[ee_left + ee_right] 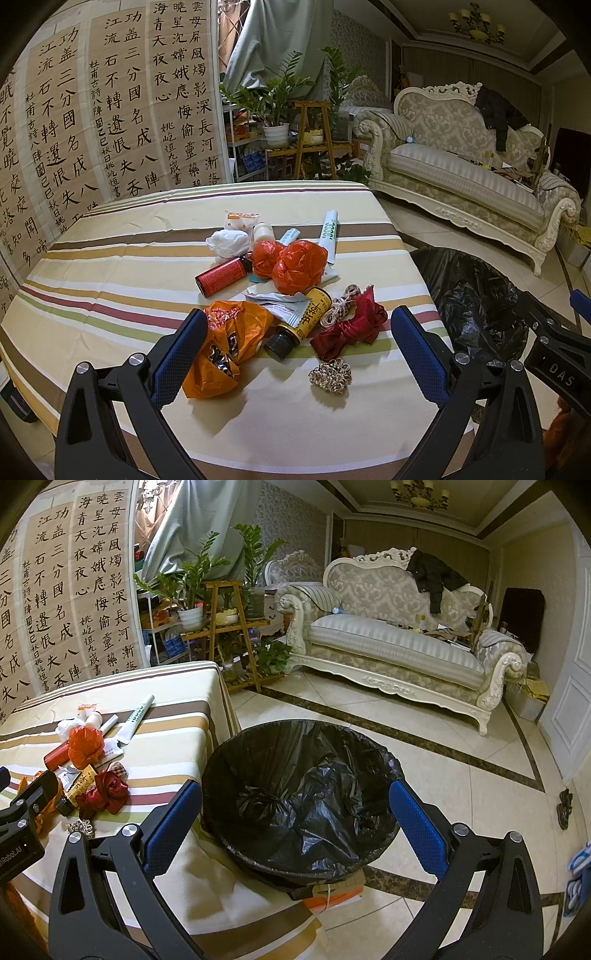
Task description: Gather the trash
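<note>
Trash lies heaped on the striped tablecloth (110,266): an orange plastic bag (225,347), a yellow bottle (299,321), a dark red ribbon bow (351,326), a crumpled red bag (295,266), a red can (221,275), white tissue (227,242) and a white tube (328,236). My left gripper (299,350) hovers open over the near pile, its left finger against the orange bag. My right gripper (295,823) is open above the black-lined trash bin (229,760), holding nothing. The bow (107,790) and red bag (85,746) also show in the right wrist view.
The bin stands on the tiled floor (424,760) just right of the table's edge. A cream sofa (399,646), a wooden plant stand (229,627) and calligraphy sheets (92,122) fill the background. A gold cord knot (330,376) lies near the front edge.
</note>
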Demonstrator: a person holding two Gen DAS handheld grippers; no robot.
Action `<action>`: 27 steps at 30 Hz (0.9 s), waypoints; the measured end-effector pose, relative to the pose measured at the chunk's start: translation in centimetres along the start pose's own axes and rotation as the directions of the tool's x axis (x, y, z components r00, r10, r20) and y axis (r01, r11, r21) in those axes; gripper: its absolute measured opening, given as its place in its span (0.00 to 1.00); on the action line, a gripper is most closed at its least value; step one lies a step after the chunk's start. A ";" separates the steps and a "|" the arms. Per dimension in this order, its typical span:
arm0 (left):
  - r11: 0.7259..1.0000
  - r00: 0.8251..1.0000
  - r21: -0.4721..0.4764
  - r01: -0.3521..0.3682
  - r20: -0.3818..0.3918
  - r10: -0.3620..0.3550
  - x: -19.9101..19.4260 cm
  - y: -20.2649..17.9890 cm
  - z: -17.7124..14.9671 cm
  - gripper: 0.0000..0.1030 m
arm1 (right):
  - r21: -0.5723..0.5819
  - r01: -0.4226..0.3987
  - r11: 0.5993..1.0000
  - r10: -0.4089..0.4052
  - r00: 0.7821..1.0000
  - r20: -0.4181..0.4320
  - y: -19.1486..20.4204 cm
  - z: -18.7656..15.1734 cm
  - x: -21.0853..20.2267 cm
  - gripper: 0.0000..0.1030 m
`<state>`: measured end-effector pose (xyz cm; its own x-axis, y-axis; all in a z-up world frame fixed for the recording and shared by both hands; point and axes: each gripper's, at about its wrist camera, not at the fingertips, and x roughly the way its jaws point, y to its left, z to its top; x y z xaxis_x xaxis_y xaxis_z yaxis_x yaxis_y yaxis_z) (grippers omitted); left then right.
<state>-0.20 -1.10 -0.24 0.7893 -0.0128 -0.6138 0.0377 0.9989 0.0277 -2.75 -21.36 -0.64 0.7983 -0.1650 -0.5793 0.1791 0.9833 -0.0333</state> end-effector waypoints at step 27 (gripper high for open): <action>0.999 0.999 -0.017 -0.028 -0.026 0.027 -0.3 3.7 -0.5 0.93 | -0.036 -0.040 0.999 0.039 0.999 -0.035 3.8 -0.1 0.5 0.95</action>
<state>-0.67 2.61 -0.35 0.7741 0.0155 -0.6329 0.0053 0.9995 0.0309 -1.73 -17.70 -1.08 0.7838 -0.1240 -0.6086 0.1261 0.9912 -0.0396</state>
